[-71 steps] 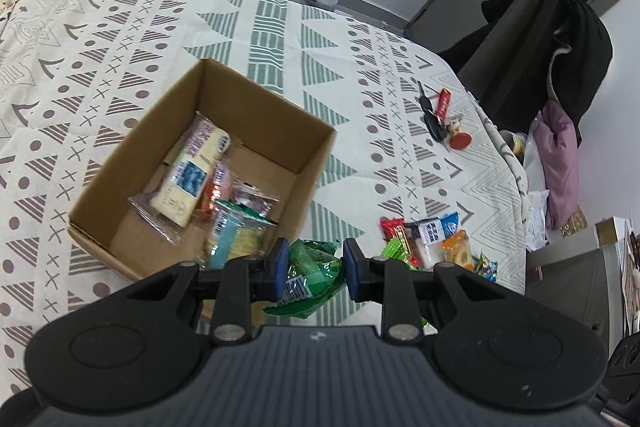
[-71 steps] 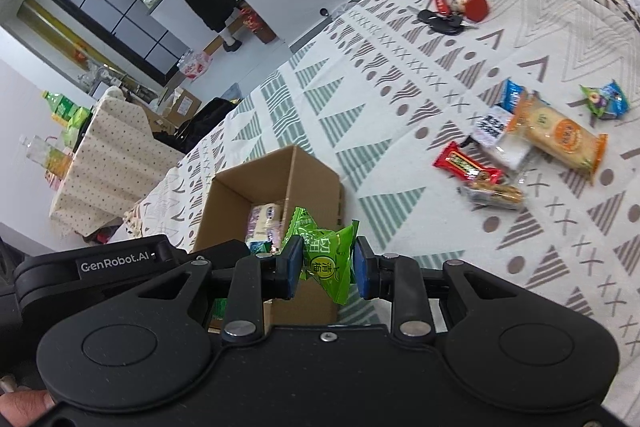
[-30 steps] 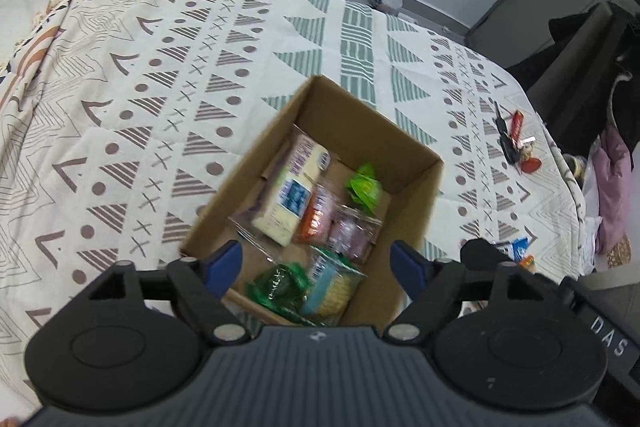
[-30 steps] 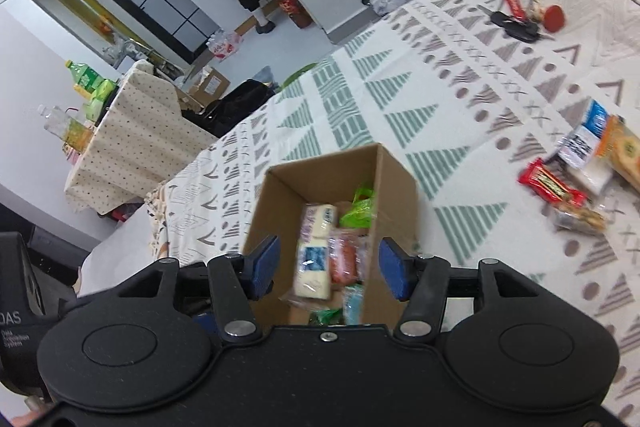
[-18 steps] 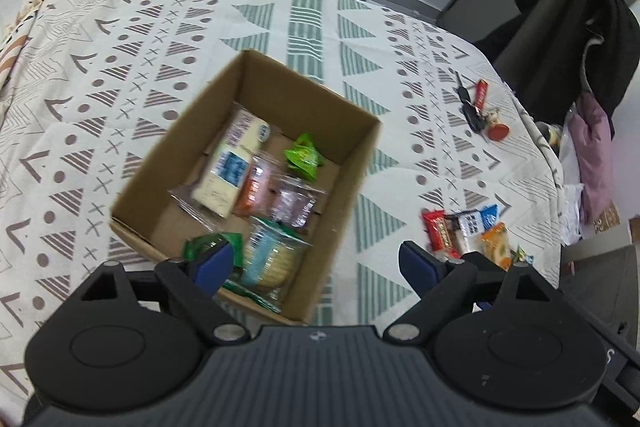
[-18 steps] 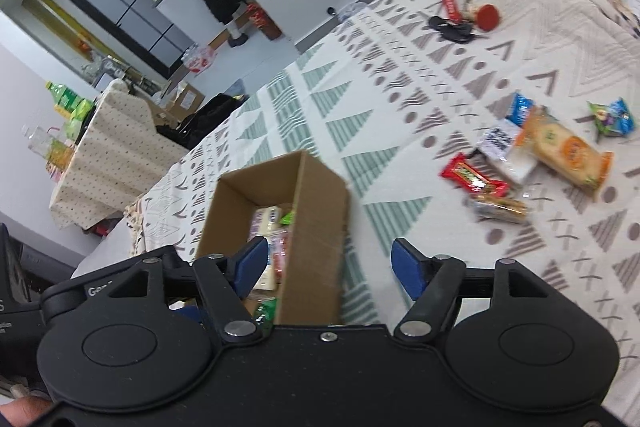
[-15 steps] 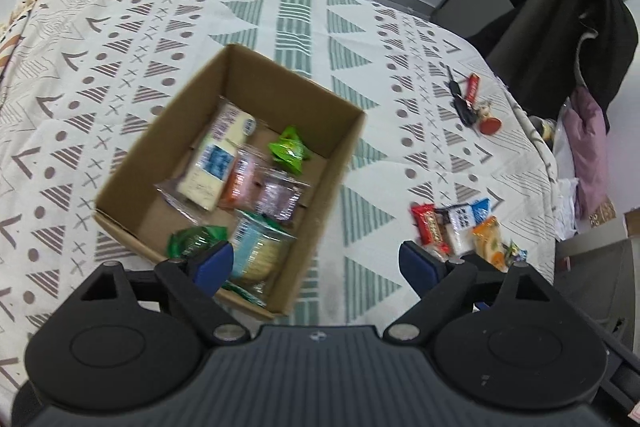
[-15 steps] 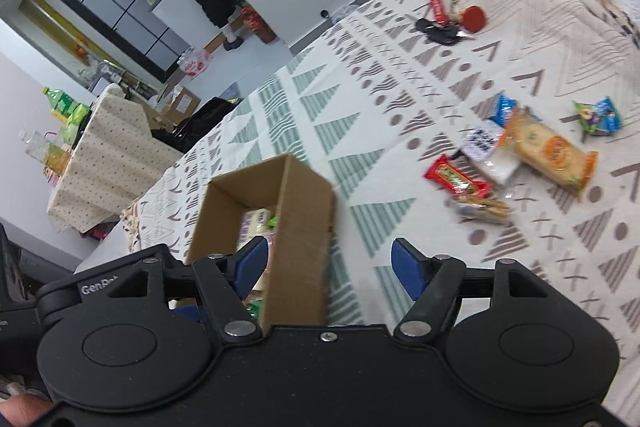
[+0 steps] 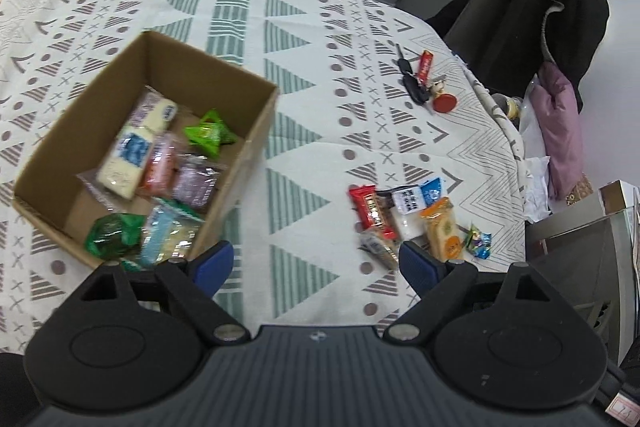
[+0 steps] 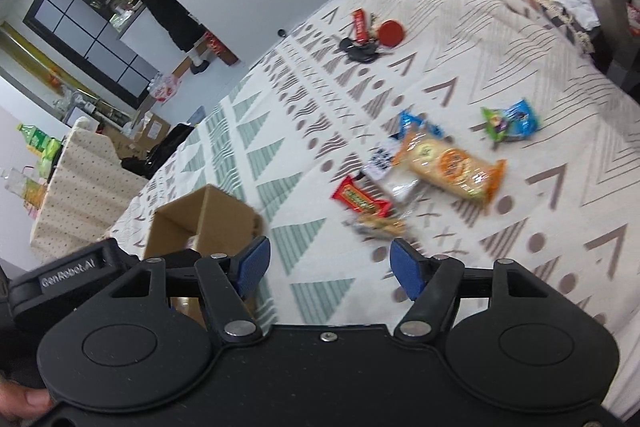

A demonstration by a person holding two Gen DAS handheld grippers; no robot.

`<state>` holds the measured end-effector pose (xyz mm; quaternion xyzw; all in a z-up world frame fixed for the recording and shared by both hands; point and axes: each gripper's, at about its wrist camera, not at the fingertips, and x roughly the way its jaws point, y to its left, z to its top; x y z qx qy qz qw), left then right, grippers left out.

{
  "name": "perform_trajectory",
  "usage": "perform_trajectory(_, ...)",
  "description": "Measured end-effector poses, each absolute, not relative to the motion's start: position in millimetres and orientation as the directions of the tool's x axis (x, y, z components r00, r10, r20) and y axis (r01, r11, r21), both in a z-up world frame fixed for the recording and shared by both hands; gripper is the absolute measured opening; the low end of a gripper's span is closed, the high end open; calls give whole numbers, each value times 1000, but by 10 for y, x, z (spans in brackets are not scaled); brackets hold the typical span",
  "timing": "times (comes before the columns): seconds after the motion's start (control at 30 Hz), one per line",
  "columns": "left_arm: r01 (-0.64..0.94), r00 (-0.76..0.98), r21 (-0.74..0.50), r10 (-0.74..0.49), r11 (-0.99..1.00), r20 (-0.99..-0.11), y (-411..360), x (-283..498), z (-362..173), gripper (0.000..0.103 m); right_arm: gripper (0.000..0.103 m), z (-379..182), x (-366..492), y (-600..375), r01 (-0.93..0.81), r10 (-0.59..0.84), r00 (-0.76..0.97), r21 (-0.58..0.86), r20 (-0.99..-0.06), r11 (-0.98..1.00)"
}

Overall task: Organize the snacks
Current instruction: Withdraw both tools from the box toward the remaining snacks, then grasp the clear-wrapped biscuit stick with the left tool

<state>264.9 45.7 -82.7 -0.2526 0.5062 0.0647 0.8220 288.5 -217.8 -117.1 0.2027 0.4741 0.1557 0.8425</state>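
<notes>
From the left wrist, a bunch of black keys with a red fob [image 9: 420, 83] lies far off on the patterned tablecloth [image 9: 304, 131], the open brown cardboard box [image 9: 248, 143] holds wrapped snacks, and the left gripper [image 9: 316, 263] gapes empty — loose snacks, including a red bar [image 9: 370, 209], lie ahead to its right. From the right wrist, the right gripper [image 10: 326, 263] is spread wide and empty too — the orange-wrapped cracker pack [image 10: 452, 167] lies ahead with nothing between, the box [image 10: 208, 223] to its left.

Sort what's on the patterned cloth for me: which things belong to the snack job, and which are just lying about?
Job:
brown cardboard box with snacks inside
red wrapped candy bar
orange-wrapped biscuit pack
white-and-blue packet
small blue-green candy

Lying about:
black keys with red fob
dark jacket on chair
pink cloth
</notes>
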Motion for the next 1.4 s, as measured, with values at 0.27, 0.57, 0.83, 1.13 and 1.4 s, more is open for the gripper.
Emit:
perform_trajectory(0.27, -341, 476, -363, -174, 867, -862, 176, 2864, -975, 82, 58, -1299, 3029, -2465, -61, 435, 510, 473, -742, 879)
perform_trajectory(0.57, -351, 417, -371, -211, 860, -884, -82, 3139, -1296, 64, 52, -1500, 3268, -2691, -38, 424, 493, 468, -760, 883)
perform_trajectory(0.83, -393, 361, -371, -230, 841, -904, -293, 3377, -1621, 50, 49, -1636, 3495, -2792, -47, 433, 461, 466, -774, 883)
perform_trajectory(1.13, -447, 309, -350, -225, 823, -924, -445, 3569, -1959, 44, 48, -1736, 3739, -2800, -84, 445, 441, 458, -779, 885)
perform_trajectory(1.4, -471, 252, -286, -184, 834, -950, -431, 3640, -2049, 18, 52, -1855, 3924, -2657, -112, 451, 397, 446, -799, 888)
